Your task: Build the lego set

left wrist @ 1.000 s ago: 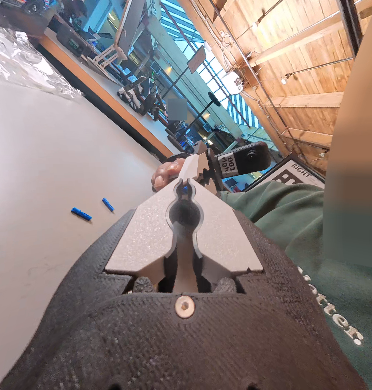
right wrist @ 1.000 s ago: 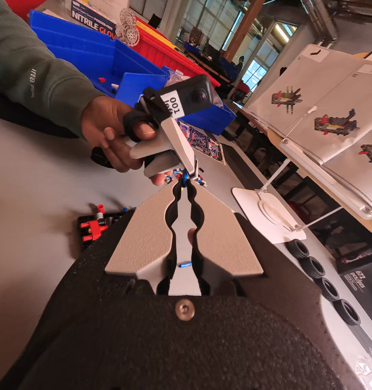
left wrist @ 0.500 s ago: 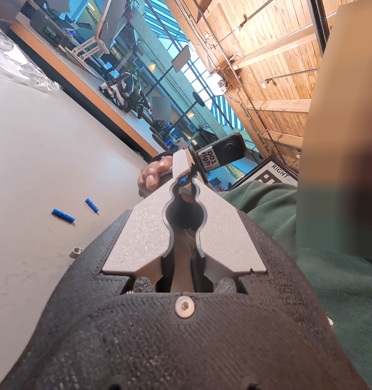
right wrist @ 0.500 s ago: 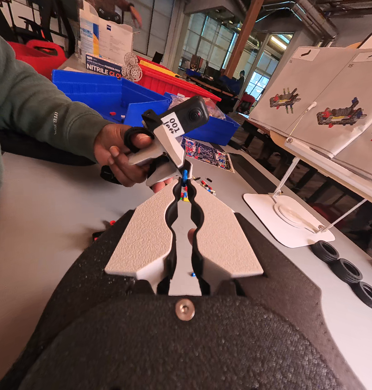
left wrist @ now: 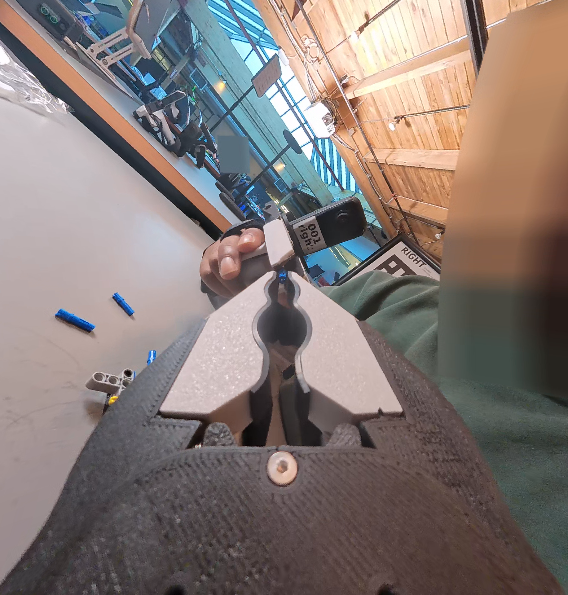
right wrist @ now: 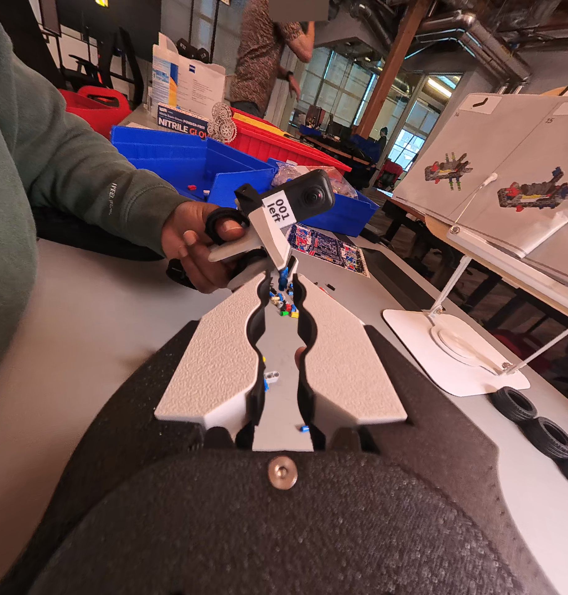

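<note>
My left gripper (left wrist: 282, 273) is shut on a small blue pin (left wrist: 282, 277) at its very tips, held in the air above the grey table (left wrist: 67, 209). In the right wrist view the left gripper (right wrist: 285, 265) comes in from the left with the blue pin (right wrist: 282, 278) pointing down. My right gripper (right wrist: 281, 280) is open a little, with one fingertip on each side of the pin and a small gap to it. A pile of small loose pieces (right wrist: 284, 302) lies on the table beyond the tips.
Two blue pins (left wrist: 75, 319) and a grey beam assembly (left wrist: 110, 381) lie on the table at left. Blue bins (right wrist: 186, 161) and a red bin (right wrist: 276, 138) stand behind. An instruction booklet (right wrist: 501, 180) on a white stand (right wrist: 437, 351) and black tyres (right wrist: 514, 404) are at right. The grippers are tip to tip, or close to it.
My right gripper's fingers have spread apart around the pin. Both grippers have lifted and tilted, so the grey beam assembly has come into the left wrist view.
</note>
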Demonstrator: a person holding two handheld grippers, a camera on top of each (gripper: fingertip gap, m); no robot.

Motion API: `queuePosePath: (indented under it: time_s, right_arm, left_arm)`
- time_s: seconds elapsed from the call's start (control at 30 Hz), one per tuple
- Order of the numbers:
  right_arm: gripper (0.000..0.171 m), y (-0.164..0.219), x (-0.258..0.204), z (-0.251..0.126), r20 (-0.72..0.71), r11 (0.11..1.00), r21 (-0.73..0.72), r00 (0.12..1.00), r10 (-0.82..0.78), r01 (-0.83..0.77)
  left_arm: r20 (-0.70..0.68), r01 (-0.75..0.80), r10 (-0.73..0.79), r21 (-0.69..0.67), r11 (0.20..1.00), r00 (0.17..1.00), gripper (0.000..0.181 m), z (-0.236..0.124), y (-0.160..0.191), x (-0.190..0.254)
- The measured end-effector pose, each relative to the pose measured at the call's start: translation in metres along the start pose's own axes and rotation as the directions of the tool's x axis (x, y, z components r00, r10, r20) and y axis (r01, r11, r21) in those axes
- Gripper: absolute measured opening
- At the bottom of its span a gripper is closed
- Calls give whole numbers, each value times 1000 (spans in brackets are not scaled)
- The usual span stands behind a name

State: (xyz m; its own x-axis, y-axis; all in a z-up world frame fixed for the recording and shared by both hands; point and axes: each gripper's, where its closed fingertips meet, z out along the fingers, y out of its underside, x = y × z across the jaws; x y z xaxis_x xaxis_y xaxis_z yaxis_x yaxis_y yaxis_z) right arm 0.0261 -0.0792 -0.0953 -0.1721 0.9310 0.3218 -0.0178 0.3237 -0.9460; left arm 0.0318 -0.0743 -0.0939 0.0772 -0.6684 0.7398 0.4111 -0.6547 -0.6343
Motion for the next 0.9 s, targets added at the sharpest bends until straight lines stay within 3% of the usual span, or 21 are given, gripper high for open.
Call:
queuePosePath:
  time_s: [0.37,0.5,0.57,0.7,0.9]
  right_arm:
    - [3,-2,1,-1,-14,1000,3,1000,-18,18]
    - [3,3,7,-1,-14,999,-26,999,31,-32]
    - [3,4,20,-6,-33,997,-32,997,71,-72]
    - [3,30,32,-22,54,972,-133,978,200,-191]
    - [3,75,12,-20,174,914,-246,913,370,-324]
  left_arm:
    - [-16,11,-11,13,1000,1000,2,1,-1,2]
    - [63,-61,61,9,998,996,6,-3,-5,-7]
    - [176,-200,212,-86,976,961,22,-14,-5,-20]
    - [334,-319,453,-385,866,827,24,-37,15,-54]
    - [319,-306,579,-610,732,750,19,-31,52,-78]
